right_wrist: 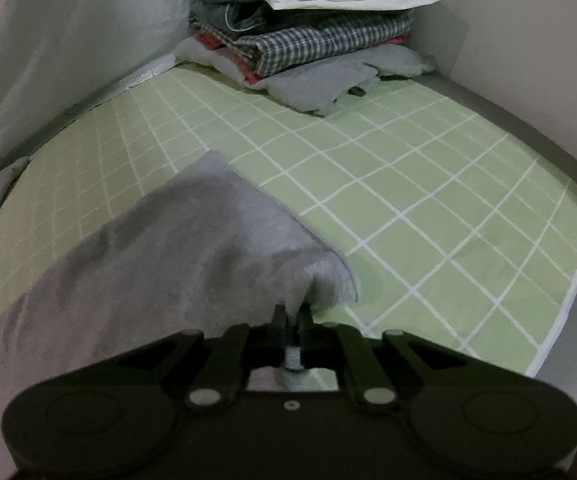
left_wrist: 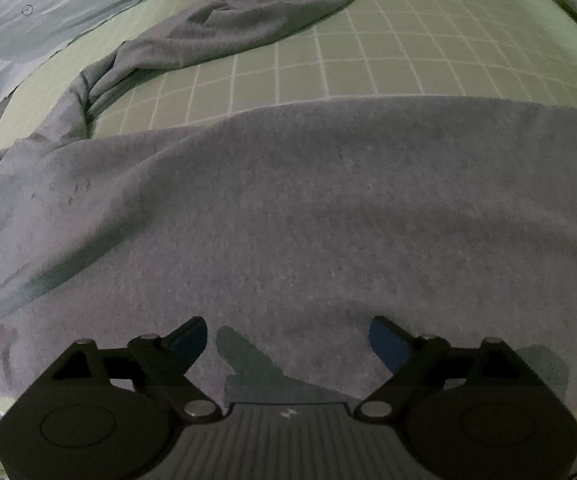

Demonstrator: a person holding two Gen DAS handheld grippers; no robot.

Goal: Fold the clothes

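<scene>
A: What did the left wrist view show?

B: The left gripper (left_wrist: 288,338) stood wide, its jaws spread apart with nothing between them, pointing steeply down over the garment (left_wrist: 308,216). That was a grey piece lying on the mat (left_wrist: 388,60), a green sheet ruled with white lines. Its broad body ran crosswise along the mat's near edge, from one side of the view to the other.

A: And its long axis?

B: Crosswise for the body. A sleeve (left_wrist: 224,28) left it at the left end, bunched and twisted, and ran up and away toward the mat's far edge. Beyond that edge lay a pale printed cloth (left_wrist: 40,12).

A: Was the gripper touching the fabric?

B: I could not tell; the fingertips were just over it and threw a shadow onto it.

A: The right wrist view?

B: The right gripper (right_wrist: 293,312) was clamped tight on the garment (right_wrist: 192,240), a pinch of grey cloth caught between the pads. From there the cloth fell back to the left, with one corner pointing away across the mat (right_wrist: 428,208).

A: Anything else there?

B: A stack (right_wrist: 308,28) of folded clothes sat at the mat's far corner, a white piece on top, a checked one below. A grey cloth (right_wrist: 324,80) lay under them.
</scene>
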